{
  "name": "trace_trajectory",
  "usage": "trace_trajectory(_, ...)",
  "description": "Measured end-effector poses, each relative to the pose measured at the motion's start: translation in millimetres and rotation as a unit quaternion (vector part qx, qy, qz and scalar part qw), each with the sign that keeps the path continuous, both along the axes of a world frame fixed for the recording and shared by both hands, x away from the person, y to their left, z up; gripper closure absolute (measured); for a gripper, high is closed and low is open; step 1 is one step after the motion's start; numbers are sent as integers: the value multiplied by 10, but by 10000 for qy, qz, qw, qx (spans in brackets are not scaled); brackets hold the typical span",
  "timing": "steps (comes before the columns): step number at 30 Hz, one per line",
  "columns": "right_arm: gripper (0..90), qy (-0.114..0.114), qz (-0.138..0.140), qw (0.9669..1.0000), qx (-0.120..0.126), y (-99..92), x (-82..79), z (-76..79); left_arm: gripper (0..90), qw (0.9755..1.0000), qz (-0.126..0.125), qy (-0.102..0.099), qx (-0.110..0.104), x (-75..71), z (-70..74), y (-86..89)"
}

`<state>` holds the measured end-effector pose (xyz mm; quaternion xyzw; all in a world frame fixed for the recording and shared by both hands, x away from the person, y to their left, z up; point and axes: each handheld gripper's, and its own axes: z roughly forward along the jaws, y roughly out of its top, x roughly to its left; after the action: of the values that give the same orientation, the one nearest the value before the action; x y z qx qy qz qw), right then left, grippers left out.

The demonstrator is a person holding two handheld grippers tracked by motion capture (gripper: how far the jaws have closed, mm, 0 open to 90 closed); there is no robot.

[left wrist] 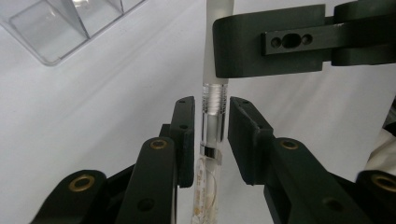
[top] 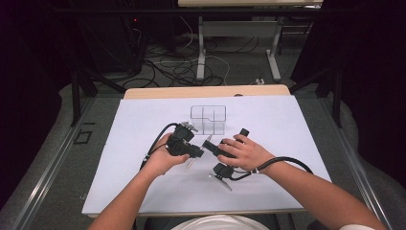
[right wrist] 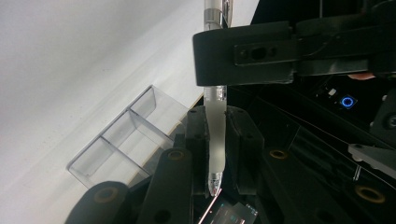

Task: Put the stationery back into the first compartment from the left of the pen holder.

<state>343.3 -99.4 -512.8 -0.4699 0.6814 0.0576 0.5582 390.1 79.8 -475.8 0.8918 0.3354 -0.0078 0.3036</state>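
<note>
One white sheet point(top: 143, 143) is covering most of the desk point(top: 191, 91), whose wooden edge is showing along the far side, and beyond it a grey floor point(top: 230, 67) is lying strewn with dark cables between the legs of another table. Black curtains are closing in the room on both sides. One clear plastic organizer point(top: 208, 119), split into several compartments, is sitting on the sheet just beyond the hands, and one pen point(left wrist: 211, 140) is being held between two grippers above the middle of the sheet, near the organizer but apart from it. The left gripper point(left wrist: 211, 135) is sitting around the pen's clear barrel just below the threaded collar; its jaws are standing close on either side, the left pad looking as if it is touching and a thin gap showing at the right, so a firm grip is not certain. The right gripper point(right wrist: 215, 140) is clamping the frosted front section of the pen, its jaws pressing on both sides with the tip pointing back toward its own camera. Two forearms are reaching in from the near edge, one hand on each gripper.
</note>
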Motion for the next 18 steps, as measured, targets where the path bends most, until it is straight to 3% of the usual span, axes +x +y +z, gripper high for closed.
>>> trace_trajectory(4, 802, -8, 190, 9998, 34, 8, 13, -6, 732, 10000, 14, 5, 14, 2, -23, -30)
trace_trajectory(8, 802, 34, 74, 10000, 50, 14, -9, -4, 740, 10000, -7, 26, 44, 6, -35, -60)
trace_trajectory(18, 801, 45, 227, 9997, 86, 22, -3, -17, 789, 10000, 6, -21, 93, 11, -48, -66)
